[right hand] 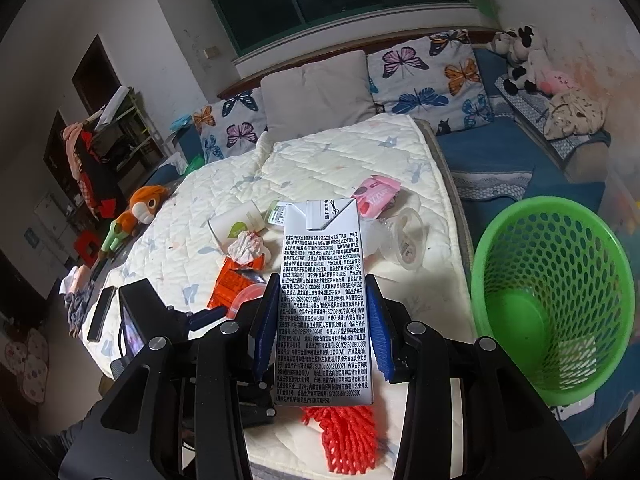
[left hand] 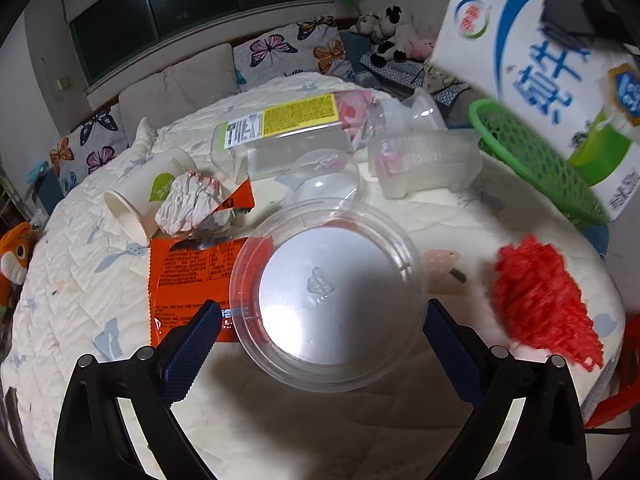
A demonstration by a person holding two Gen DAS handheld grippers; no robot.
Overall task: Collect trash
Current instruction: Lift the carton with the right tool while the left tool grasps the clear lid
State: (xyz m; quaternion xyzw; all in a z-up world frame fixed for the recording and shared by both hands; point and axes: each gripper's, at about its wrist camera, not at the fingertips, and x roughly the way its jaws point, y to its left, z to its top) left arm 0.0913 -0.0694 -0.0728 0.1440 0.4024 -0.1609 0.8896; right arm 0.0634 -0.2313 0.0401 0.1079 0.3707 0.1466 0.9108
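The right gripper [right hand: 322, 328] clamps its fingers on a milk carton [right hand: 322, 304], raised over the bed [right hand: 340, 160] beside the green basket [right hand: 560, 300], empty as far as shown. The left gripper [left hand: 320, 344] stands spread around a clear lid [left hand: 324, 296] on the bed, ahead of cup [left hand: 148, 196] and bottle [left hand: 280, 136].

Your left tongs [left hand: 320, 344] are spread wide, blue pads [left hand: 188, 352] well apart, angled down over the bed. Your right tongs [right hand: 324, 328] are raised and clamped, both pads pressing what they carry, though the left view of them is blurred.
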